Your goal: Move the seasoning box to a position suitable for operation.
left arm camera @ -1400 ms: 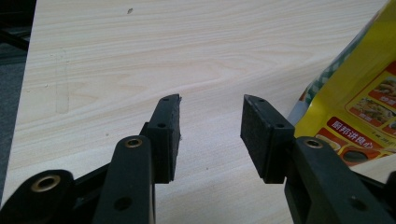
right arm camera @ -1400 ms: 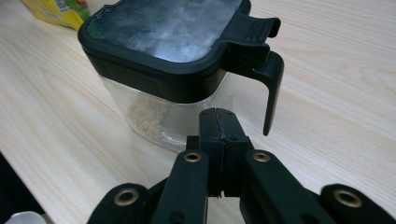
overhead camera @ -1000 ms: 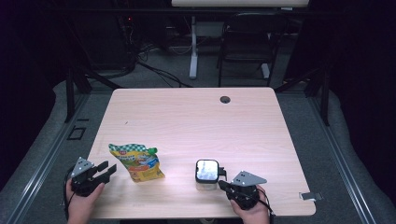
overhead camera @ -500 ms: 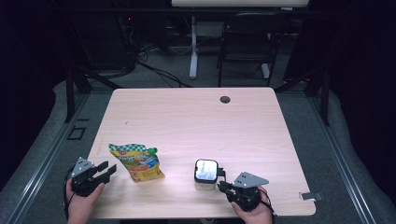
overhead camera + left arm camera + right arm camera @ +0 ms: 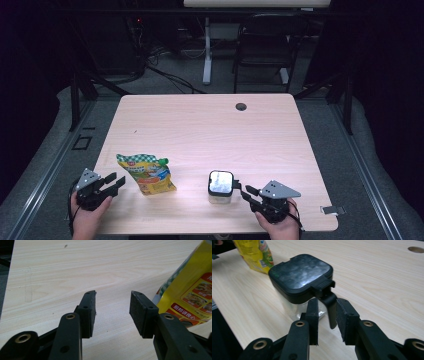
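A clear container with a black square lid (image 5: 220,183) (image 5: 300,273) stands near the table's front edge. Its black latch (image 5: 330,306) hangs down between the jaws of my right gripper (image 5: 241,187) (image 5: 327,302). Those jaws have just been opening and stand apart from the latch, the right pad close to it. A yellow and green snack bag (image 5: 146,172) (image 5: 192,290) lies flat to the left. My left gripper (image 5: 115,180) (image 5: 113,293) rests just left of the bag, open, with only bare table between its pads.
The light wood table (image 5: 210,130) has a round cable hole (image 5: 241,106) (image 5: 416,249) at its far side. A black chair (image 5: 265,45) and a white desk leg (image 5: 207,50) stand beyond it. Both hands sit at the front edge.
The right gripper's jaws have spread apart around the container's latch. Both hands, the bag and the container stay about where they were.
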### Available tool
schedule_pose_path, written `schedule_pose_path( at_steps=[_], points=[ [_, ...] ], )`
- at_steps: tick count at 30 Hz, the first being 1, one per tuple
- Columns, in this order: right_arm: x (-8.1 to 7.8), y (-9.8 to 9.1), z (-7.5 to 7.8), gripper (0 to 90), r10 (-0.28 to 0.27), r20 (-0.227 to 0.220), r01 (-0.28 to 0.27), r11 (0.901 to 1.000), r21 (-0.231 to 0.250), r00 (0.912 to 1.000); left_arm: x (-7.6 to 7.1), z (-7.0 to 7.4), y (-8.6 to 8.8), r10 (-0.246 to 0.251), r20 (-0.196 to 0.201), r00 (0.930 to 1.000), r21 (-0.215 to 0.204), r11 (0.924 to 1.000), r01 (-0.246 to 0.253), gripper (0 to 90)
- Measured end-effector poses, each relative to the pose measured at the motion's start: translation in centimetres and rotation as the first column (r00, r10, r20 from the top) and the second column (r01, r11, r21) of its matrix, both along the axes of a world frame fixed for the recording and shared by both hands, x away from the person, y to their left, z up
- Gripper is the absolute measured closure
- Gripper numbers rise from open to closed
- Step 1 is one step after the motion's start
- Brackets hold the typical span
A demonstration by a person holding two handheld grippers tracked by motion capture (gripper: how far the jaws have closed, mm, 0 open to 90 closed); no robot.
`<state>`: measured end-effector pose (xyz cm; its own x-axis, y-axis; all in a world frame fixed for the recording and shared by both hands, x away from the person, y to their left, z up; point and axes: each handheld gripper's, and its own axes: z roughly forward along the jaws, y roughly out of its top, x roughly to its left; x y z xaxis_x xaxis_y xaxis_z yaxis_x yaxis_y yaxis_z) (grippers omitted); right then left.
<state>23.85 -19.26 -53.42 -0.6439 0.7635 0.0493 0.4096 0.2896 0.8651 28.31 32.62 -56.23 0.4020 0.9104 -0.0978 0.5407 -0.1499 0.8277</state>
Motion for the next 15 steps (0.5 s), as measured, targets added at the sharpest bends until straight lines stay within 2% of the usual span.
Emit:
schedule_pose_path(
  at_steps=[5,10,15],
  points=[
    [0.21,-0.27,0.27,72.4,-0.008,-0.005,0.008,0.9998,-0.016,1.0000,0.05,-0.05,-0.06,-0.001,-0.003,1.0000,0.001,1.0000,0.001,56.6],
    [0.37,-0.41,0.43,72.5,-0.028,0.015,0.028,0.9994,-0.022,0.9995,0.04,-0.02,-0.05,-0.002,-0.002,1.0000,-0.001,1.0000,0.002,56.9],
    [0.73,-0.83,1.05,76.7,-0.049,-0.005,0.049,0.9988,0.011,0.9988,0.02,0.02,-0.05,-0.002,-0.004,1.0000,0.003,1.0000,0.002,56.9]
  ],
)
